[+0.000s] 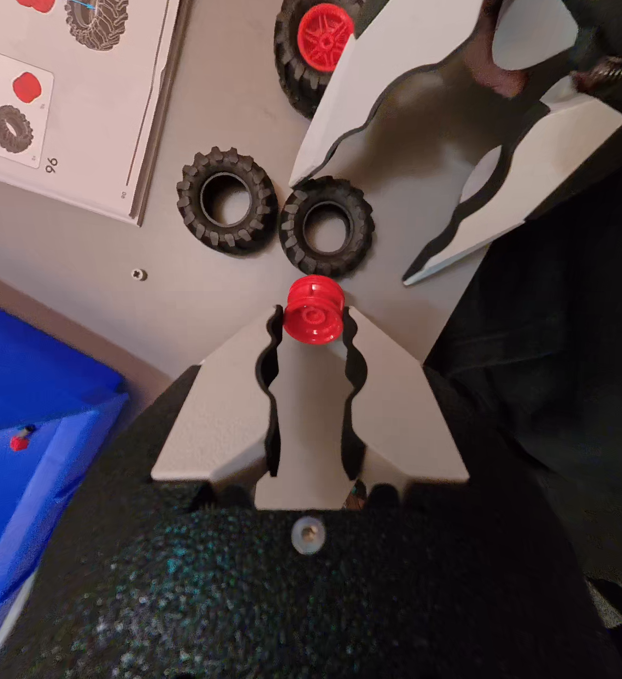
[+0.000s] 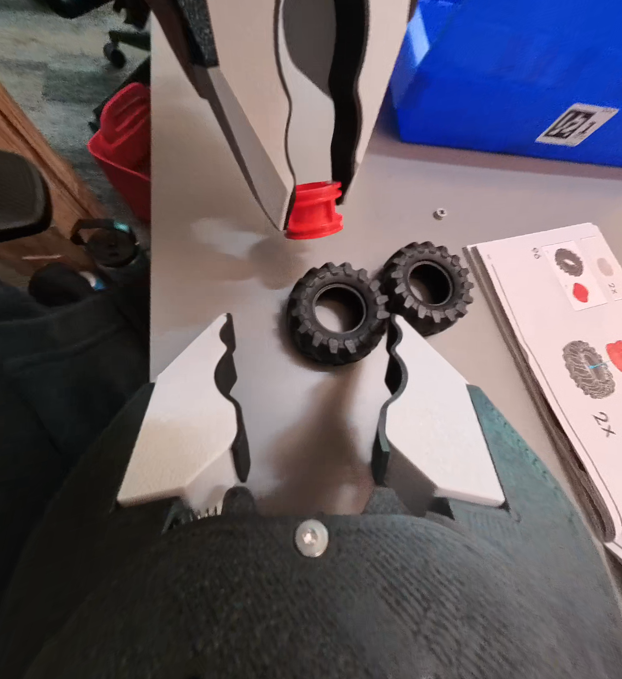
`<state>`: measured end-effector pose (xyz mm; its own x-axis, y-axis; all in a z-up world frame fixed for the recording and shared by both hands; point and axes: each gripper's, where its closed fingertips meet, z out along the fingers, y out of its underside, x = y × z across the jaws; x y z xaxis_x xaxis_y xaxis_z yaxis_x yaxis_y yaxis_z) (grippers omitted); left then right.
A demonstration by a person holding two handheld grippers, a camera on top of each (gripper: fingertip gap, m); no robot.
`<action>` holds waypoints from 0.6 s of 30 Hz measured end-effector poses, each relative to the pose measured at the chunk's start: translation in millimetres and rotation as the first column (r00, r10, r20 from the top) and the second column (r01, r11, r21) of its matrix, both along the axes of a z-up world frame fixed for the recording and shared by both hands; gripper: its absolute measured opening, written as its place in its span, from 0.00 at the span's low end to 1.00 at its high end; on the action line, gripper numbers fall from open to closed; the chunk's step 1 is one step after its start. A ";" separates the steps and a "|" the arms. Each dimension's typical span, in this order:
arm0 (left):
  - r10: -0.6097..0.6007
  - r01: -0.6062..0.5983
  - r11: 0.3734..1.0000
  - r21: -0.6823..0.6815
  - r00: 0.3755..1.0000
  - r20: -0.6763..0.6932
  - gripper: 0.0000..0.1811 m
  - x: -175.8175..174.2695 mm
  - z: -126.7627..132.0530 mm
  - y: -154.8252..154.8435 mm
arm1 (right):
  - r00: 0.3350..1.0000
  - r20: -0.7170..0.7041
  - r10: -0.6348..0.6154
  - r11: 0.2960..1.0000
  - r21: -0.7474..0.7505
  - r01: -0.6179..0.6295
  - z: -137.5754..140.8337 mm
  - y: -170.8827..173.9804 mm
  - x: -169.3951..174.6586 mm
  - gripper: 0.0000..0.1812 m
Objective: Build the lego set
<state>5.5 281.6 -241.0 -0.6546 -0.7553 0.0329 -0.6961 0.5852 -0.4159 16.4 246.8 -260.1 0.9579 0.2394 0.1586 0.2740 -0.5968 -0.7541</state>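
A red wheel hub (image 1: 313, 310) is pinched at the very tips of the left gripper (image 1: 311, 312), its axle axis pointing forward along the fingers toward the table's far side. Directly ahead of it, almost touching, a hollow black tyre (image 1: 327, 227) lies flat on the grey table (image 1: 192, 294), its opening facing up. A second empty tyre (image 1: 227, 200) lies touching it on the left. The hub therefore looks set to go forward and tip down into the nearer tyre. The right gripper (image 2: 311, 319) hovers spread wide and empty, that same nearer tyre just off its fingertips (image 2: 394, 325). Farther away stands a finished wheel (image 1: 315, 47), red hub already in its tyre. An open instruction booklet (image 1: 82, 110) lies at far left, a blue bin (image 1: 26, 422) at near left.
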 end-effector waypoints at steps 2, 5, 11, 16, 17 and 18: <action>0.010 -0.010 1.000 -0.025 1.000 0.018 0.16 -1.5 -2.6 1.8 | 0.999 -0.005 -0.037 0.999 -0.018 0.037 -6.8 1.6 4.4 0.44; 0.007 -0.004 0.998 -0.058 0.999 0.041 0.17 -2.6 -5.8 1.4 | 0.998 -0.048 -0.051 0.997 -0.052 0.049 -13.3 5.7 8.3 0.41; -0.072 0.079 0.994 -0.081 0.994 0.087 0.17 -0.5 1.8 -7.0 | 0.999 -0.036 0.012 1.000 0.002 -0.012 -11.6 10.3 11.4 0.32; -0.152 0.154 0.988 -0.029 0.986 0.065 0.17 3.2 0.9 -9.0 | 0.998 -0.056 0.038 0.999 -0.007 -0.039 -12.3 13.9 10.7 0.32; -0.170 0.172 0.985 -0.013 0.984 0.060 0.17 3.9 1.2 -9.7 | 0.997 -0.057 0.046 0.999 -0.008 -0.046 -12.5 13.8 10.8 0.32; -0.192 0.192 0.981 -0.002 0.980 0.050 0.17 4.2 1.5 -11.2 | 0.997 -0.052 0.056 0.998 -0.008 -0.057 -12.5 13.6 10.8 0.32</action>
